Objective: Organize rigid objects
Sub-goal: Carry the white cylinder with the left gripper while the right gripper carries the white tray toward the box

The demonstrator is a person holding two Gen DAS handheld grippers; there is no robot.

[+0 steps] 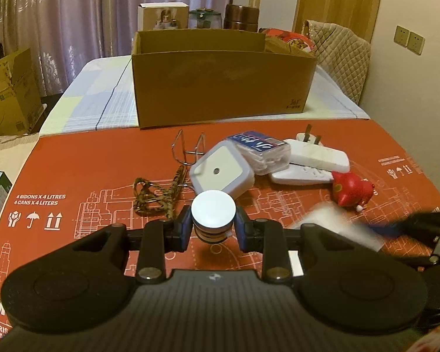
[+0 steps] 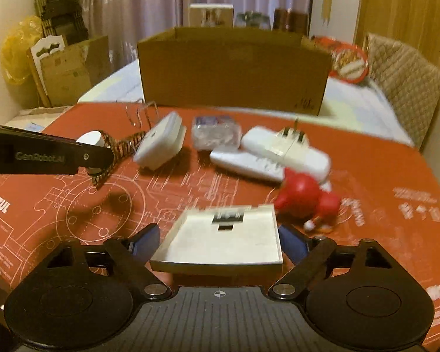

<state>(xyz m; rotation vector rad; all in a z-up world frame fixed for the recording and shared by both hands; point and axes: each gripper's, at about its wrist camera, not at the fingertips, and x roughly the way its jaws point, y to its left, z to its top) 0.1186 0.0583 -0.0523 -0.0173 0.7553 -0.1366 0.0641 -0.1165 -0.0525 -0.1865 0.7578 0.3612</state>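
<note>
The left gripper [image 1: 213, 225] squeezes a round white-topped jar [image 1: 213, 215] between its 2 blue fingers [image 1: 182, 226], just above the red mat [image 1: 73, 176]. The right gripper [image 2: 218, 242] has a flat white square tile [image 2: 223, 240] between its fingers; they look tight on both sides, but the picture is blurry. On the mat lie a square night light [image 1: 221, 173], a clear box [image 1: 261, 152], a white plug [image 1: 314, 151], a remote [image 1: 302, 174], a red toy [image 1: 353, 189] and a brown cord [image 1: 155, 195]. A big cardboard box [image 1: 220, 82] stands behind them.
</note>
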